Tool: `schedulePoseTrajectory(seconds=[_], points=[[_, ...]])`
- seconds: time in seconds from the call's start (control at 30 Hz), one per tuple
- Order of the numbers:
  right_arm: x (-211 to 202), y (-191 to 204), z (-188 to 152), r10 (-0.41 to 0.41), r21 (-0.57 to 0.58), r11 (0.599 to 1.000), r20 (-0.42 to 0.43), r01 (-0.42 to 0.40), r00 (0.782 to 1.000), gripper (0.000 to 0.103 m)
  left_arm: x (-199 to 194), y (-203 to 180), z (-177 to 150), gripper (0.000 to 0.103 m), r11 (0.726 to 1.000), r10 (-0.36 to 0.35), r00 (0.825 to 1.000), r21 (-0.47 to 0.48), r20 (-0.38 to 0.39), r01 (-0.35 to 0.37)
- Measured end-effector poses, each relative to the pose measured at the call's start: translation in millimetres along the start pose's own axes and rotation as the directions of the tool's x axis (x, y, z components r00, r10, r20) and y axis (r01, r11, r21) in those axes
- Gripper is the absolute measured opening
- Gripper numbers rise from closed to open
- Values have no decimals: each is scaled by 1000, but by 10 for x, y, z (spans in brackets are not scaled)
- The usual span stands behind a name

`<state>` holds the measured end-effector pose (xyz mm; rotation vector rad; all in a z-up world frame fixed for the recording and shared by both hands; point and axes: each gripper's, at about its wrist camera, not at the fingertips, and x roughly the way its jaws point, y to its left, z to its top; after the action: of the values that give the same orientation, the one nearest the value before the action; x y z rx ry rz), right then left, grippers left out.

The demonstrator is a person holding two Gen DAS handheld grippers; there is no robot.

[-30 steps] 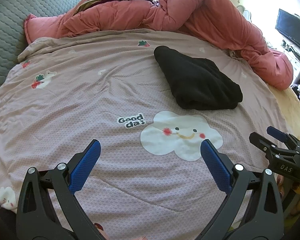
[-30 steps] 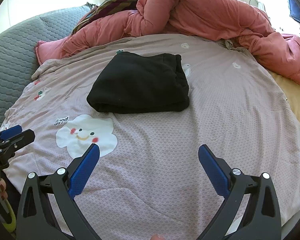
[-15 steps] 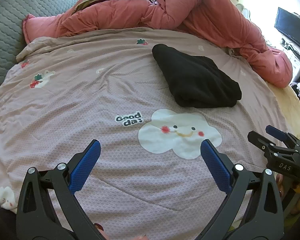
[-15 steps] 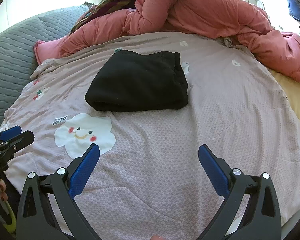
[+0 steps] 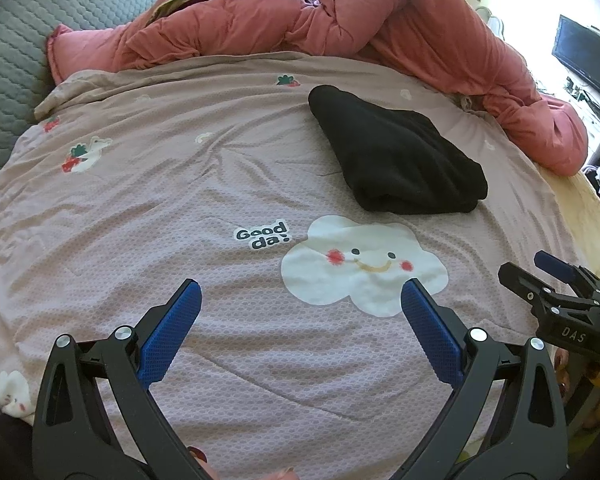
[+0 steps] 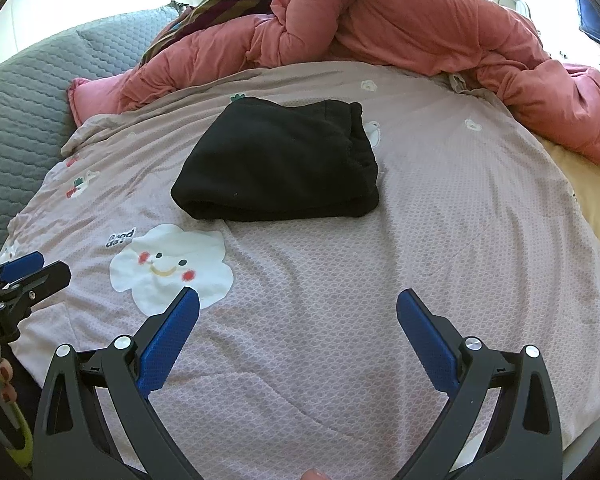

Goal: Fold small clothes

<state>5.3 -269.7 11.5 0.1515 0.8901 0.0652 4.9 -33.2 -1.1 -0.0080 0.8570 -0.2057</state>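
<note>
Seemingly the folding is done: the black fleece garment, folded into a thick rectangular bundle [image 6: 278, 160], lies flat on the mauve printed bedsheet [image 6: 420, 240], touched by neither tool. If one more fold or a tidy-up is wanted, best to come in low at the near folded edge, pinch both layers together, and lift little so the stack does not slide apart. Left gripper with blue-padded black fingers [image 5: 300, 308] is released, jaws spread wide, empty. Right gripper of the same build [image 6: 298, 314] is likewise released and empty. In the left view the bundle [image 5: 396, 156] sits at about 1 o'clock, well apart, beyond the white smiling cloud print [image 5: 360, 264]. In the right view it sits at about 12 o'clock, also well apart. Rumpled salmon-pink quilted duvet [image 6: 400, 28] is heaped behind it, not touching
</note>
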Motion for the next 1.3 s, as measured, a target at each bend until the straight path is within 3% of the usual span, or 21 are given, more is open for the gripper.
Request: schedulePoseTrajectory(seconds=[0.7,0.97,1.07,1.17,1.3], points=[[6,-44,-11,-48,12,999,6,48,999,98,75,34,-10,94,1000,28,999,0,-37,-28],[-68,-298,-11,-165,87,983,50,161,985,98,132,24,-19,94,1000,28,998,10,-65,-28],[-174,-636,-13,-271,181,950,64,256,960,98,203,143,8,94,1000,11,994,-25,-106,-13],[-333,-1155,-58,-402,309,877,54,367,914,98,229,491,106,94,995,21,994,-93,-106,-31],[-639,-2113,-329,-562,521,677,-89,519,823,98,265,1197,286,94,964,186,977,-176,-99,-201]])
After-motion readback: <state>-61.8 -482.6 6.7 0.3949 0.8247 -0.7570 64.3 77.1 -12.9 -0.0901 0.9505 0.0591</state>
